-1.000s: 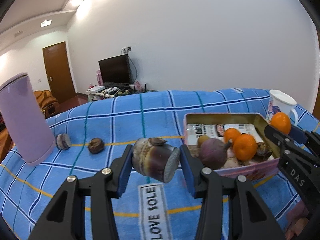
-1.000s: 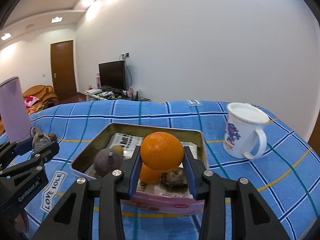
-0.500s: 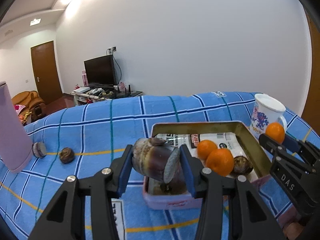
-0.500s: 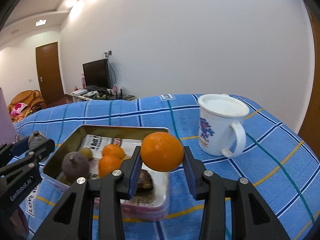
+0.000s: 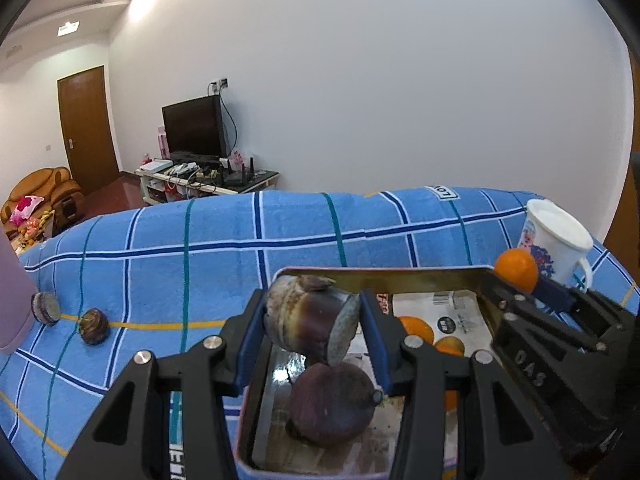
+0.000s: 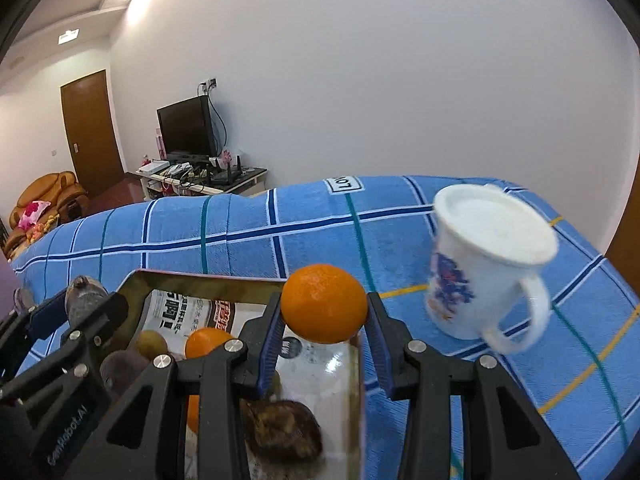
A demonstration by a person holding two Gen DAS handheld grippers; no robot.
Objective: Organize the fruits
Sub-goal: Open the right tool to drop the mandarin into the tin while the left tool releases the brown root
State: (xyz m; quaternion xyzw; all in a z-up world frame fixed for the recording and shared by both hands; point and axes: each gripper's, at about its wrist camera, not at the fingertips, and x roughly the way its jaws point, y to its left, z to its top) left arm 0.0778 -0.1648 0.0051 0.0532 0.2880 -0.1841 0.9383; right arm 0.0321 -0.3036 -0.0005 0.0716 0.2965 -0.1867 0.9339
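Above the metal tin (image 5: 384, 274) on the blue checked cloth (image 5: 200, 264), the left gripper (image 5: 312, 332) clamps a cut purple fruit (image 5: 308, 320) and the right gripper (image 6: 324, 320) clamps an orange (image 6: 324, 308), both carried clear of fruit already inside, presumably for release there. Two fruits (image 5: 93, 326) await on the cloth.

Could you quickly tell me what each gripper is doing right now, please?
Left gripper: closed on a brown, cut-ended fruit, above the tin tray.
Right gripper: closed on an orange.

Mug (image 6: 486, 264) right of tray (image 6: 208, 278)
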